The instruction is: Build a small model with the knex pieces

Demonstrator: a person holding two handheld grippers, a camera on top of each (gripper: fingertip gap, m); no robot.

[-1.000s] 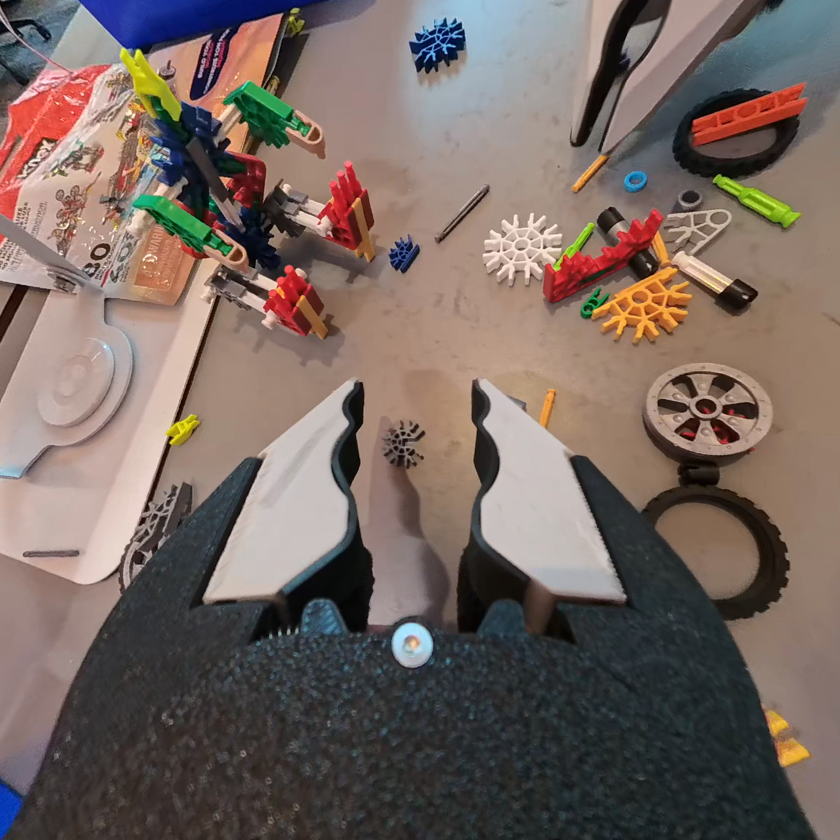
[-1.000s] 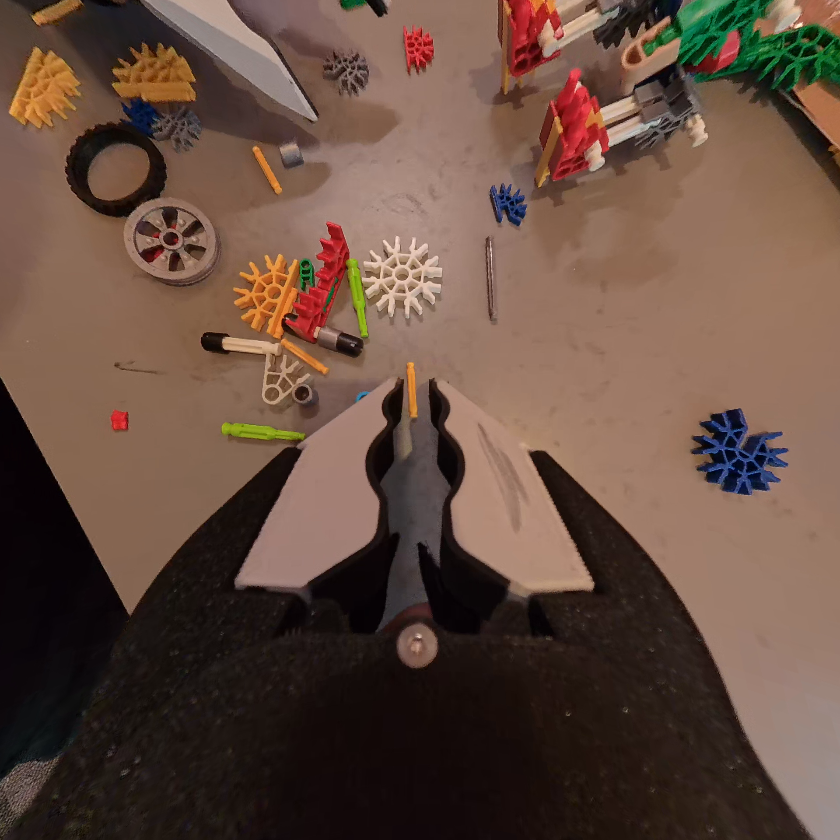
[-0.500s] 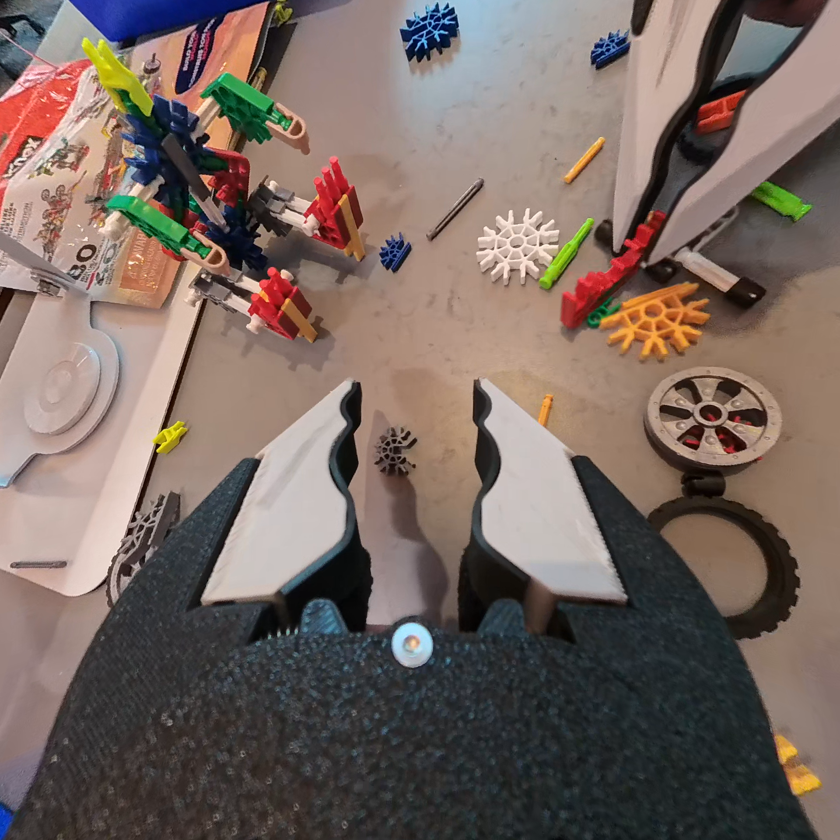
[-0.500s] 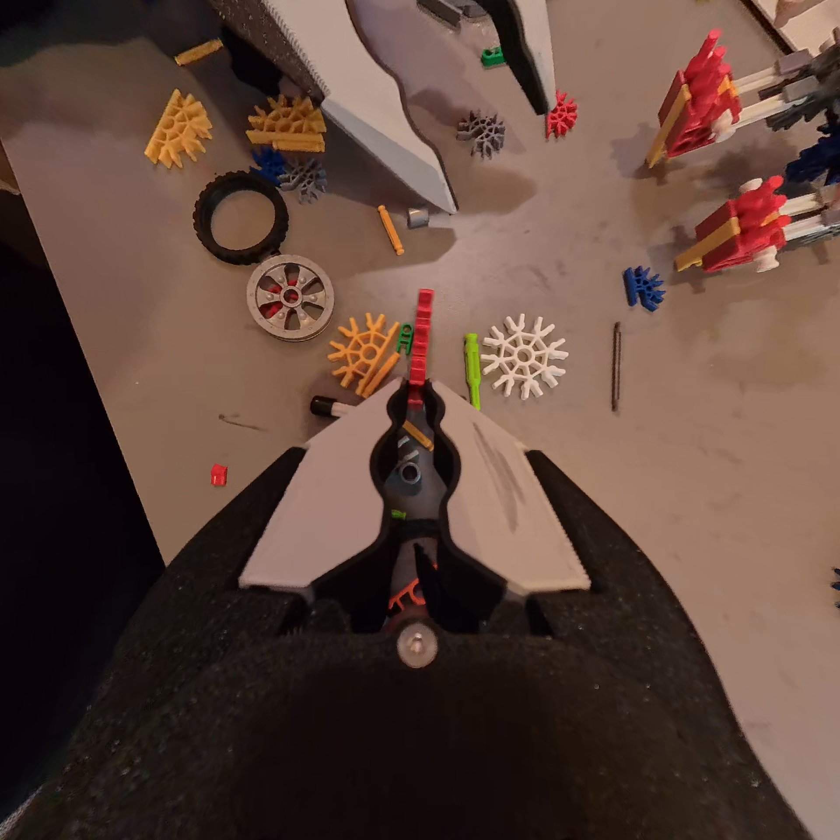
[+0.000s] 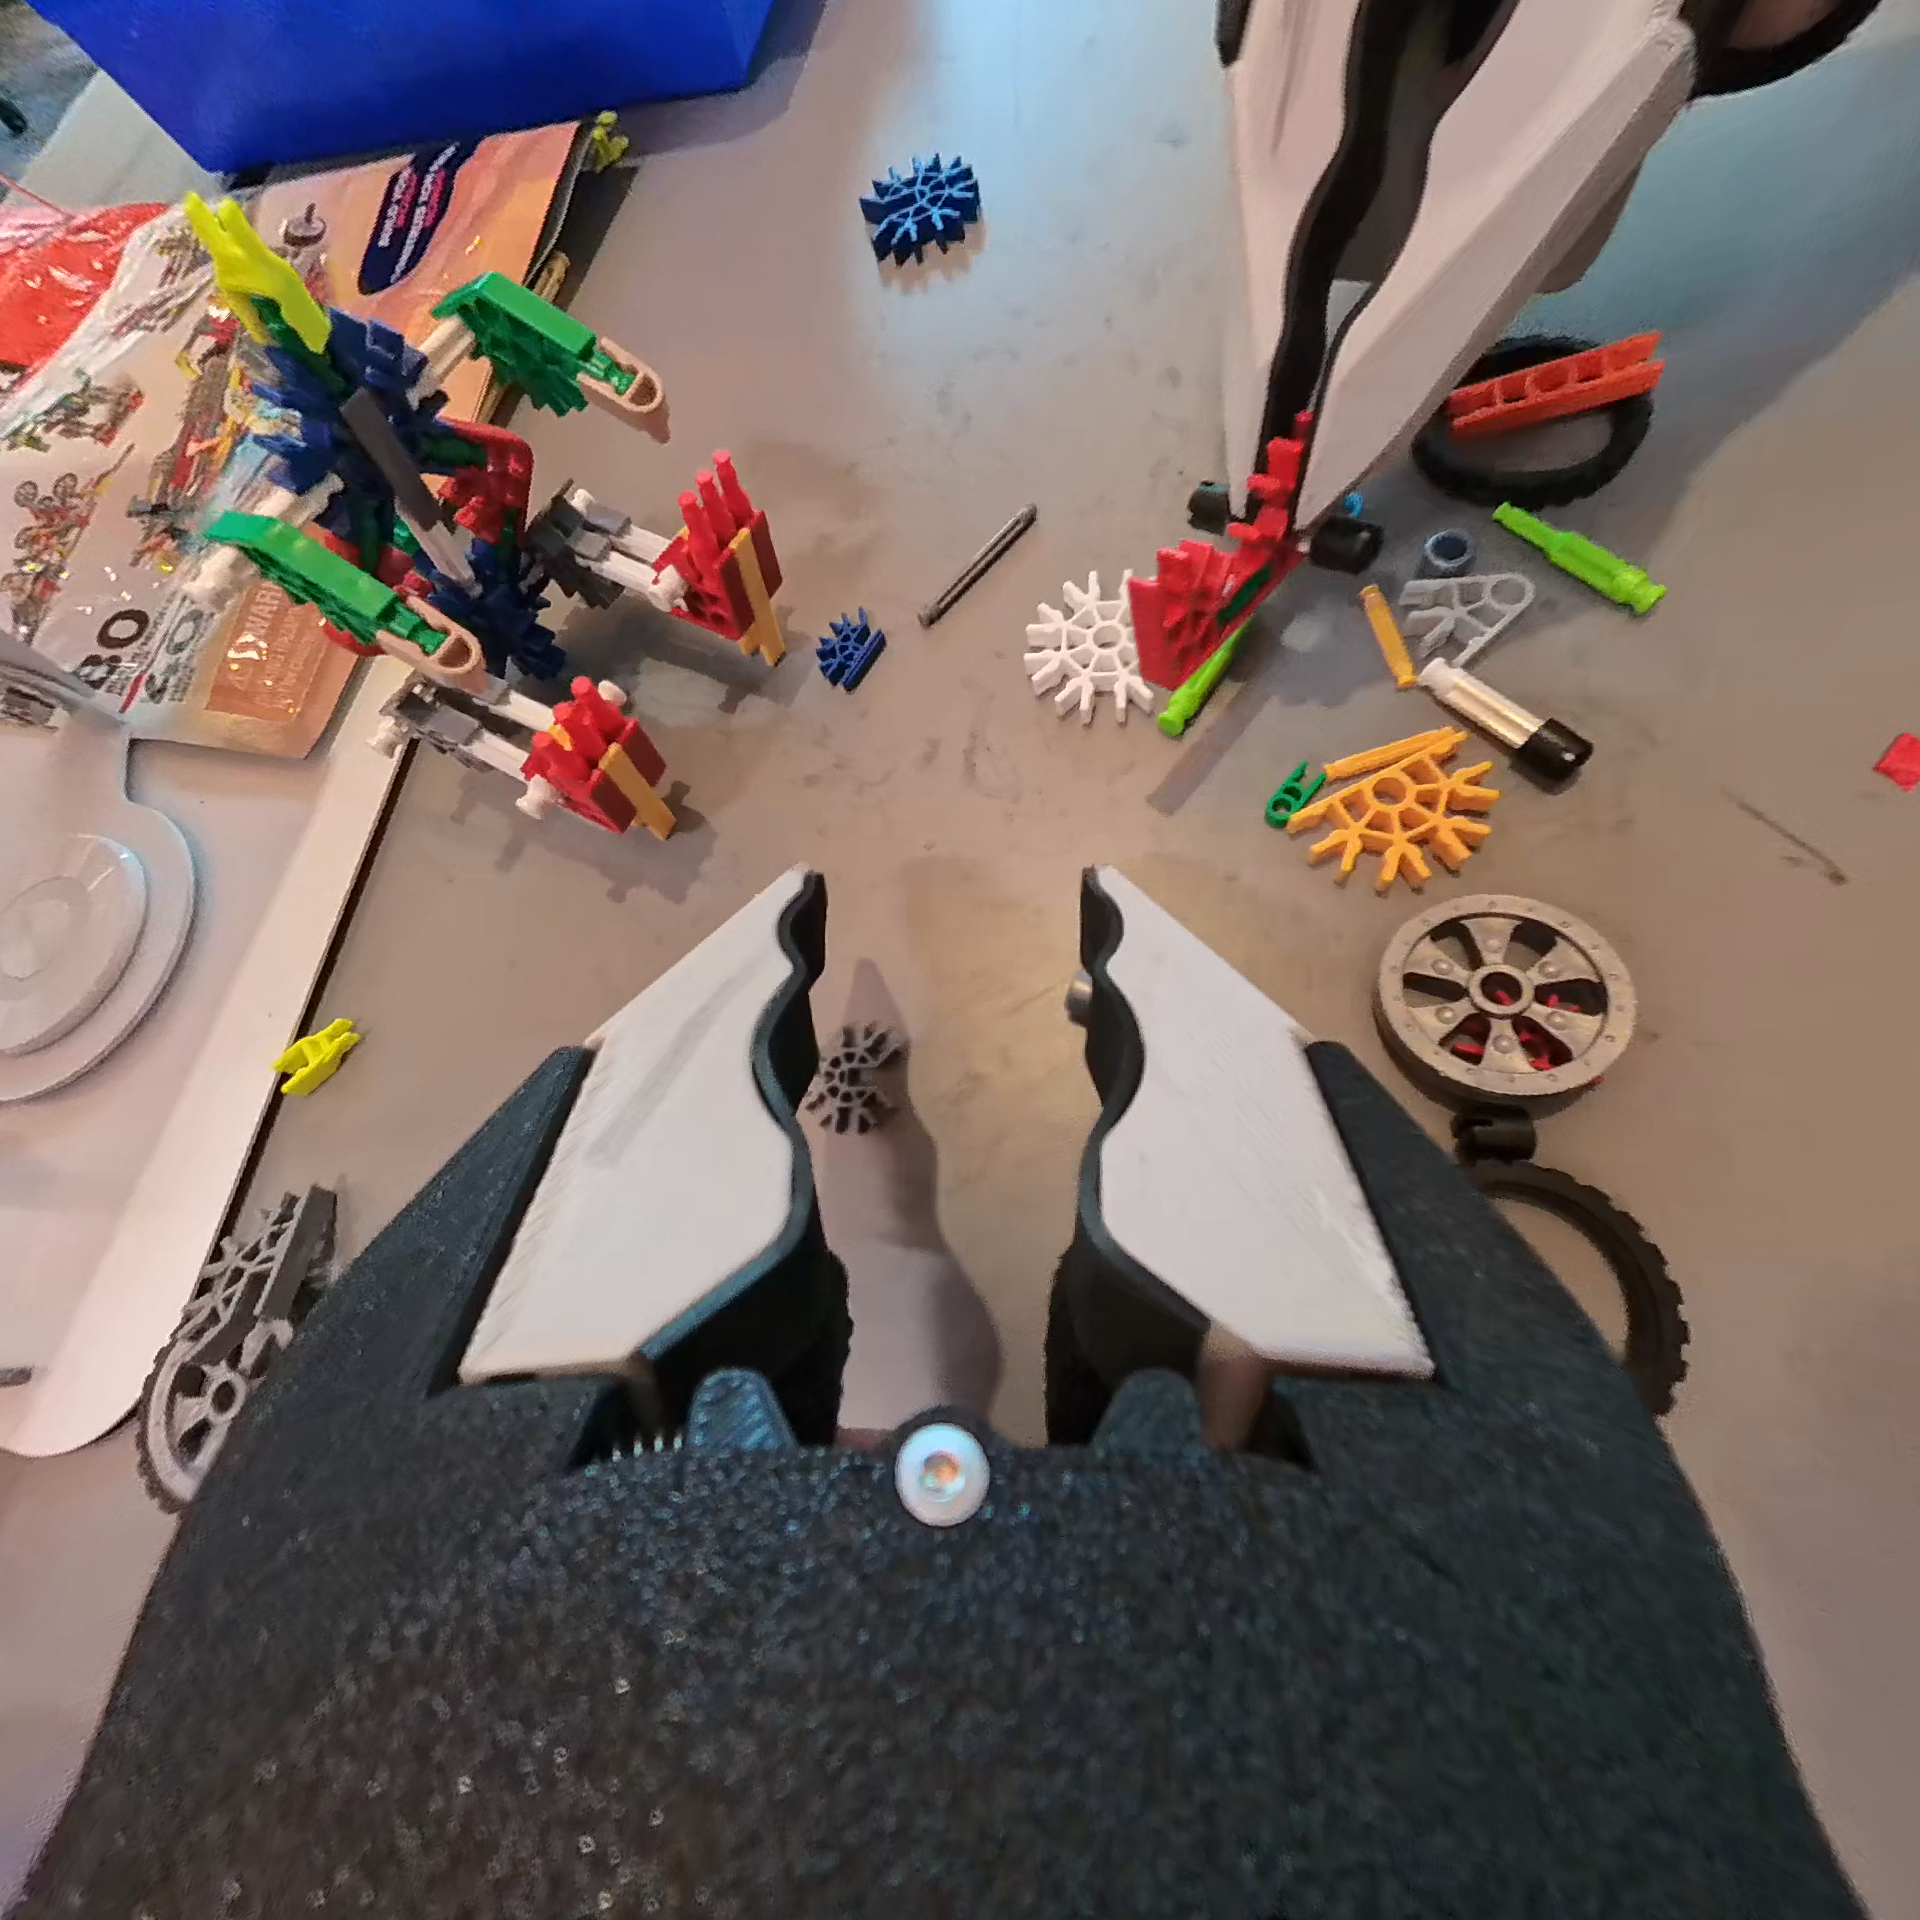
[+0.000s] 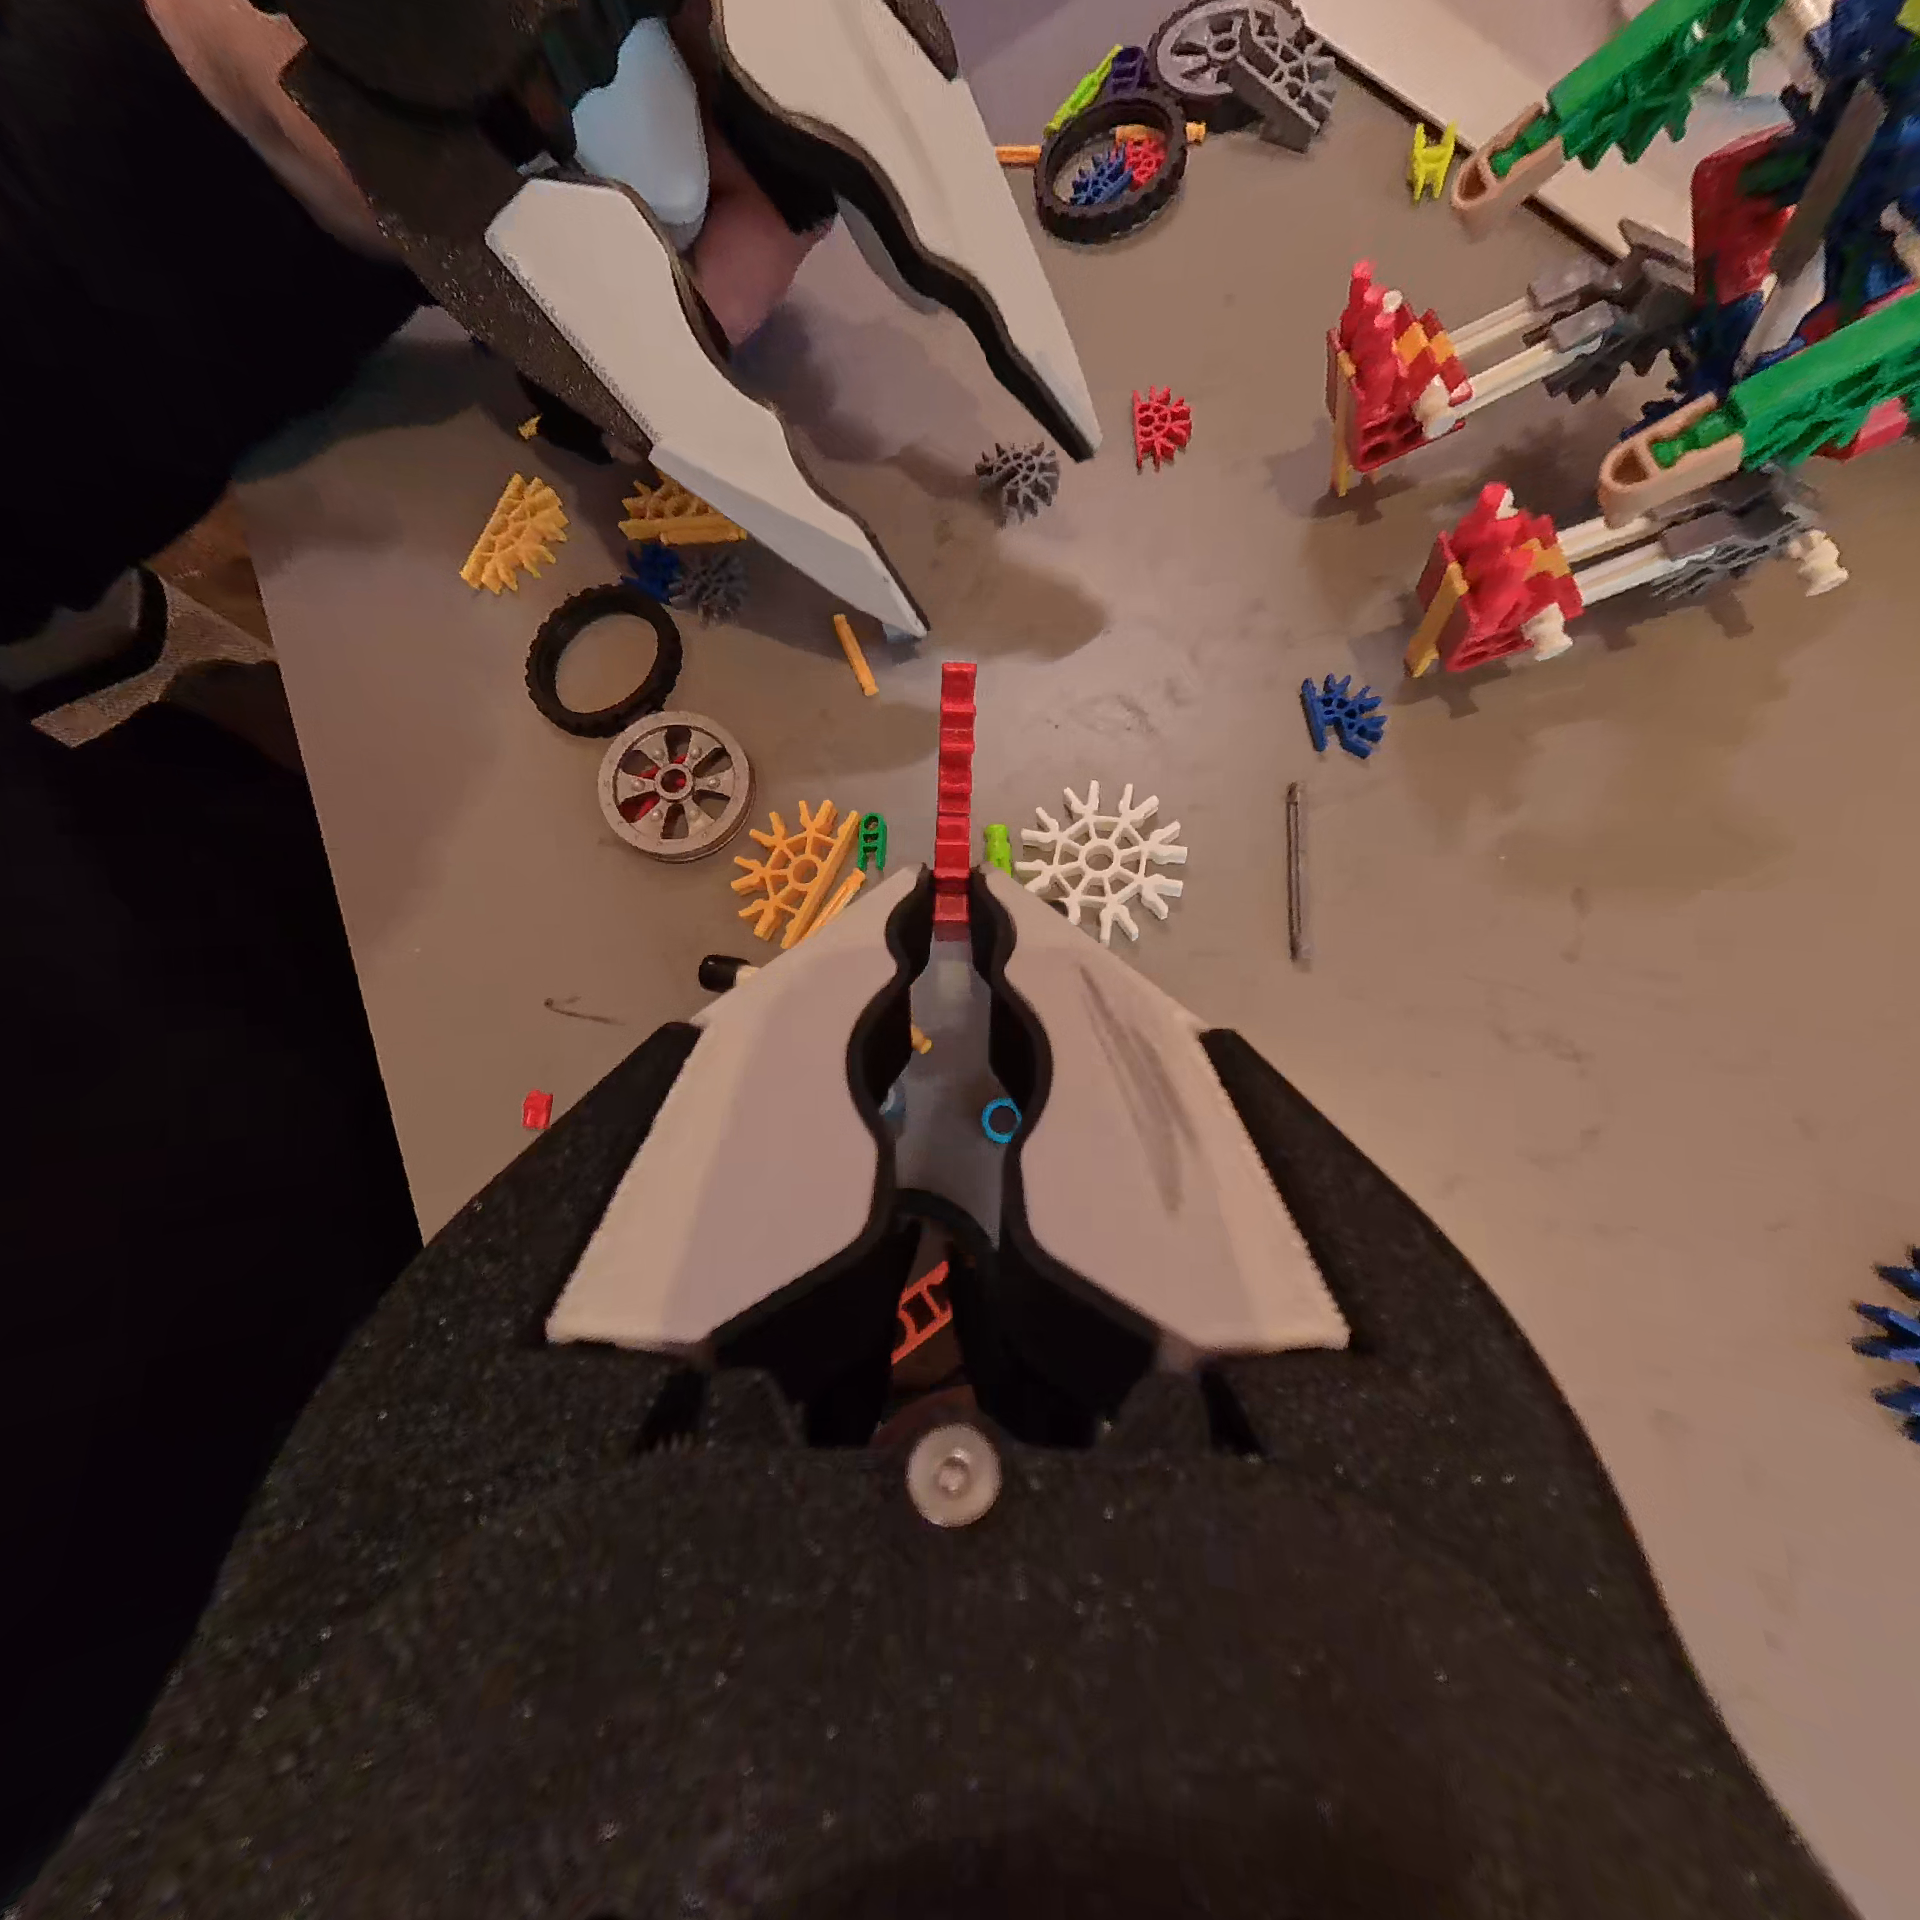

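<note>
Firmly in right gripper [image 6: 952, 883]: toothed red connector [image 6: 954, 790]

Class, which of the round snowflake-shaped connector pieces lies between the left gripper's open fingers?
The small dark grey snowflake connector, on the table between the left gripper's fingers; the white and yellow ones lie farther off.

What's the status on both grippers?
Right gripper shut on red connector, one end lifted. Left gripper open, low over dark gray connector. White connector and green rod close beside.

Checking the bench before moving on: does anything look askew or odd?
Yes: the red connector pinched by the right gripper stands on edge, tilted off the table, while the loose pieces nearby lie flat.
</note>
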